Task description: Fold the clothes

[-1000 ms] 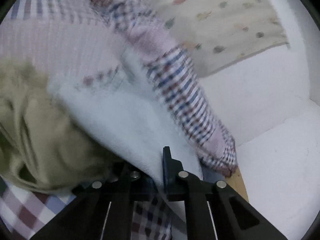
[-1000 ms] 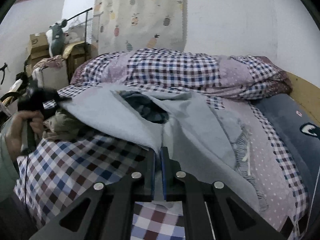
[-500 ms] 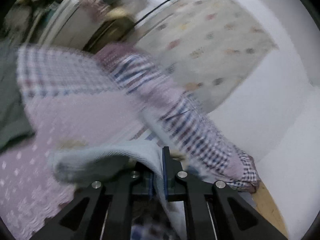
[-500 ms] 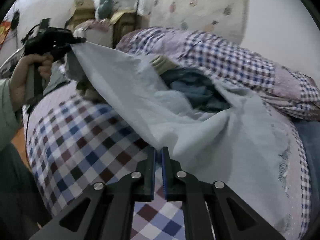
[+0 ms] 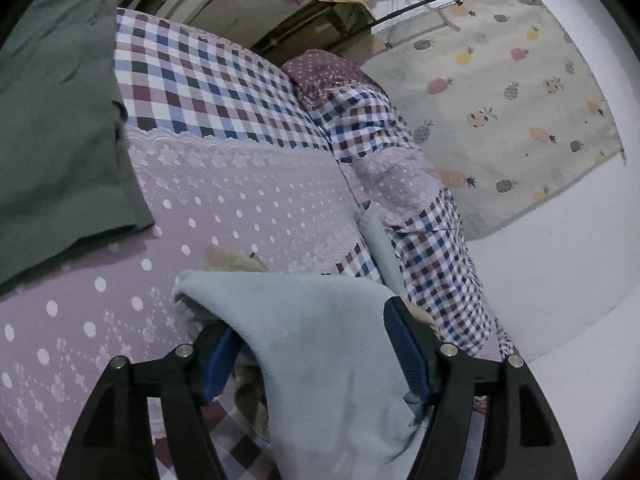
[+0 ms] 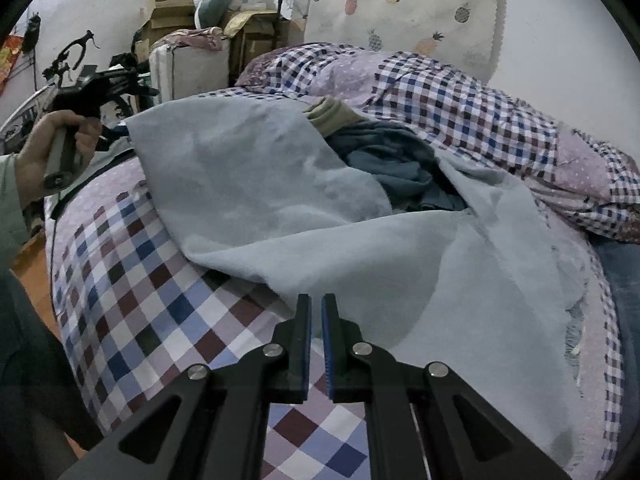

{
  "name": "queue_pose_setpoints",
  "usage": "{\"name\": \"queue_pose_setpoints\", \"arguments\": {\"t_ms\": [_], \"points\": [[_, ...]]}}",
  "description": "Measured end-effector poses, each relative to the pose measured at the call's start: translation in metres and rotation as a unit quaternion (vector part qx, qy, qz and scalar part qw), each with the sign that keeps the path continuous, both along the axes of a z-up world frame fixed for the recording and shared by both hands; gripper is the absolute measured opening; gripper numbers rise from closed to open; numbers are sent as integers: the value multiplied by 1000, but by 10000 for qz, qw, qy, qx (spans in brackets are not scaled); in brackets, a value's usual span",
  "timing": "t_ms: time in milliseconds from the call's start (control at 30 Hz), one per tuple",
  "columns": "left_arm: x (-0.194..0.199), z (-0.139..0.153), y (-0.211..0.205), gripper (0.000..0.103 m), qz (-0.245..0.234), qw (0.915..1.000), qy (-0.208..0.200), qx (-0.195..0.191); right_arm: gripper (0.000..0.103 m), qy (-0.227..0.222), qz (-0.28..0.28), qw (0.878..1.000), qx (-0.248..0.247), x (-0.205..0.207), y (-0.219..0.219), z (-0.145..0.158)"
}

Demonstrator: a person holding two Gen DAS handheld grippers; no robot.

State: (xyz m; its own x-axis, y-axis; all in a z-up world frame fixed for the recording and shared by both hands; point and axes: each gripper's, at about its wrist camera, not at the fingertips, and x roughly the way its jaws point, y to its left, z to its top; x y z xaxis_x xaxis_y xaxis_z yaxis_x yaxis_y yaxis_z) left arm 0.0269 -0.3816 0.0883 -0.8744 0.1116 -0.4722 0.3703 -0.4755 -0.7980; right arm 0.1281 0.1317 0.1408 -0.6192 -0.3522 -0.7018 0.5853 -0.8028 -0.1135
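Note:
A light blue cloth (image 6: pixel 360 248) lies spread across the bed, partly over a pile of clothes. My right gripper (image 6: pixel 316 300) is at its near edge with the jaws almost together, shut on the hem. My left gripper (image 5: pixel 312 318) is open, its blue pads (image 5: pixel 404 344) wide apart, and a corner of the light blue cloth (image 5: pixel 312 344) lies loose between them. In the right wrist view the left gripper (image 6: pixel 120 84) is in a person's hand (image 6: pixel 60 140), just above the cloth's far corner.
A tan garment (image 6: pixel 332 118) and a dark blue one (image 6: pixel 392 168) poke out from under the cloth. A dark green garment (image 5: pixel 60 120) lies flat on the bed's left. A checked duvet (image 6: pixel 460 92) is heaped along the wall. Boxes (image 6: pixel 168 8) stand beyond the bed.
The left gripper swung the cloth's corner out to the left, then opened and let it go. The cloth has come down flat. The right gripper has stayed shut on the hem.

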Motion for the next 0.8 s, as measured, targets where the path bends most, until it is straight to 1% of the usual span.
{"name": "queue_pose_setpoints", "arguments": {"t_ms": [33, 67, 100, 133, 167, 200, 233, 267, 300, 333, 367, 400, 433, 467, 500, 533, 567, 600, 633, 667, 700, 733, 767, 800], "points": [[-4, -2, -3, 73, 13, 10000, -10, -4, 4, -29, -9, 10000, 14, 0, 1, -2], [-7, -5, -6, 70, 33, 10000, -16, 9, 5, -56, -40, 10000, 46, -1, 2, -4], [-8, -8, -9, 67, 46, 10000, -21, 37, 8, -83, -70, 9999, 78, -2, 3, -6], [-9, -12, -13, 54, 60, 9999, -57, 57, 15, -120, -98, 9998, 114, -3, 5, -9], [-10, -15, -15, 38, 63, 9999, -97, 72, 20, -171, -122, 9997, 157, -4, 6, -12], [-11, -17, -17, 25, 57, 9999, -110, 87, 29, -219, -143, 9994, 207, -5, 8, -16], [-12, -19, -19, 20, 50, 9999, -124, 103, 34, -256, -161, 9992, 262, -5, 10, -20], [-13, -22, -21, 12, 44, 9998, -137, 119, 35, -284, -178, 9990, 302, -5, 12, -23], [-13, -20, -21, 9, 43, 9999, -72, 115, 37, -315, -190, 9987, 350, -5, 13, -27], [-10, -14, -20, 8, 48, 9999, 71, 92, 38, -351, -196, 9983, 423, -5, 15, -31], [-7, -8, -19, 4, 53, 9997, 214, 70, 38, -380, -210, 9978, 503, -6, 17, -35], [-4, -2, -19, 3, 58, 9993, 357, 47, 39, -401, -234, 9972, 592, -6, 19, -39], [2, 12, -14, 2, 47, 9980, 613, -118, 39, -418, -263, 9965, 673, -7, 21, -42], [9, 32, -7, 2, 19, 9943, 979, -423, 39, -432, -297, 9958, 746, -9, 23, -46], [17, 50, 1, 2, 19, 9883, 1319, -768, 39, -440, -332, 9950, 827, -10, 25, -49], [27, 67, 11, 2, 75, 9782, 1648, -1259, 39, -447, -371, 9941, 917, -12, 27, -52], [39, 86, 24, 2, 160, 9623, 1985, -1852, 39, -462, -411, 9930, 1002, -13, 29, -56], [49, 102, 38, 2, 212, 9432, 2268, -2417, 39, -478, -444, 9920, 1082, -15, 31, -59], [52, 109, 45, 2, 208, 9325, 2362, -2724, 39, -494, -464, 9910, 1154, -16, 33, -63], [47, 100, 39, 2, 223, 9413, 2134, -2604, 39, -510, -485, 9900, 1226, -18, 35, -66], [39, 81, 28, 2, 278, 9578, 1720, -2288, 41, -510, -496, 9894, 1265, -18, 37, -68], [31, 62, 16, 2, 332, 9713, 1300, -1965, 43, -490, -493, 9896, 1260, -18, 38, -68], [23, 43, 4, 2, 385, 9819, 877, -1636, 45, -470, -489, 9898, 1254, -18, 40, -68], [14, 25, -8, 2, 437, 9895, 450, -1301, 47, -449, -486, 9900, 1249, -18, 41, -69]]}}
